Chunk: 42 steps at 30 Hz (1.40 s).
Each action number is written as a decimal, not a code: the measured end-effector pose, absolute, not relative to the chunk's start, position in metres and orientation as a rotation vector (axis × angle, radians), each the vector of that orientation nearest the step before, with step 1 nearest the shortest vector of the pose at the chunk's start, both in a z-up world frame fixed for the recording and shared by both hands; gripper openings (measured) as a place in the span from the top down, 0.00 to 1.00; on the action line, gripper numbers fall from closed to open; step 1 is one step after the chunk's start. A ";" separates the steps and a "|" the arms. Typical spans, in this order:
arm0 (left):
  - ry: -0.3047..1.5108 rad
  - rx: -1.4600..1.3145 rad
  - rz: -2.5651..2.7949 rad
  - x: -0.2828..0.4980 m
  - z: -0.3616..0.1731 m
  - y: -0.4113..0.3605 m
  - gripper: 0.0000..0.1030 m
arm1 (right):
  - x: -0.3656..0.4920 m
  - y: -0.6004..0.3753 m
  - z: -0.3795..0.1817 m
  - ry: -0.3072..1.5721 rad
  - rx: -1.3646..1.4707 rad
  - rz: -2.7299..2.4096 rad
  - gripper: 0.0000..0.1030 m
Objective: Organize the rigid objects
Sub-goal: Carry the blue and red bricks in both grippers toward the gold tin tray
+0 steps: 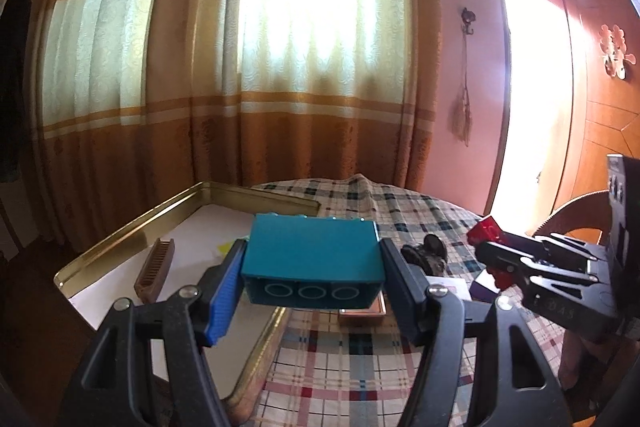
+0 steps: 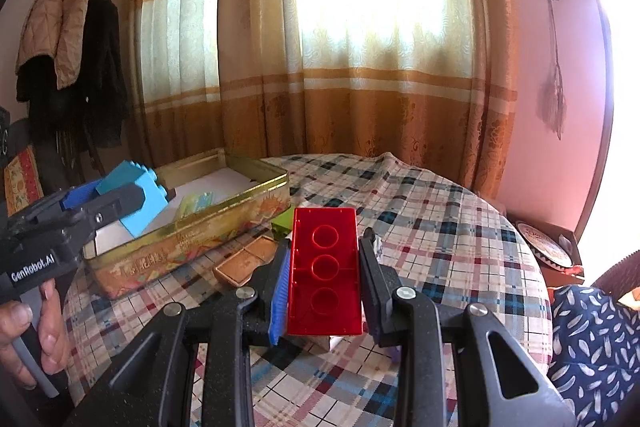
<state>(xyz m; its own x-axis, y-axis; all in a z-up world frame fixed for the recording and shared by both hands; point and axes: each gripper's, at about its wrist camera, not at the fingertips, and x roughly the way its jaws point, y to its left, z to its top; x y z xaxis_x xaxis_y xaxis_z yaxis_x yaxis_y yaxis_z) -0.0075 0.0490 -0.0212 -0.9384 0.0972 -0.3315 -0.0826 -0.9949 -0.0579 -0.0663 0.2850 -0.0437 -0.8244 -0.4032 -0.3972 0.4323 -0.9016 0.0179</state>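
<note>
My left gripper (image 1: 312, 263) is shut on a blue building brick (image 1: 312, 259), held above the near edge of a gold tin box (image 1: 120, 231). The same brick (image 2: 136, 199) and gripper (image 2: 100, 207) show at the left of the right wrist view, over the tin (image 2: 192, 227). My right gripper (image 2: 324, 267) is shut on a red translucent brick (image 2: 324, 267), hollow underside facing the camera, above the plaid tablecloth. It also shows at the right of the left wrist view (image 1: 486, 231). A brown comb (image 1: 154, 263) lies in the tin on white paper.
The round table (image 2: 440, 227) has a plaid cloth. On it lie a small copper-coloured flat case (image 2: 244, 261), a green block (image 2: 284, 221), a dark lumpy object (image 1: 426, 253) and a white card (image 1: 450, 285). Curtains hang behind; a chair with a blue cushion (image 2: 592, 343) stands right.
</note>
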 end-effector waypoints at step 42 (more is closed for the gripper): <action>-0.124 -0.482 3.147 -0.015 -0.023 0.001 0.37 | -0.066 0.209 -0.032 0.075 0.450 -2.539 0.67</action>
<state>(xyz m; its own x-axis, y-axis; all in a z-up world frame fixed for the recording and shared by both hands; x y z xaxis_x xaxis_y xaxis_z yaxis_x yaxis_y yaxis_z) -0.0151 0.0005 -0.0226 -0.9532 -0.0327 -0.3005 0.0562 -0.9959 -0.0702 -0.0658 0.2089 -0.0322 -0.7901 -0.5149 -0.3326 0.5336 -0.8448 0.0403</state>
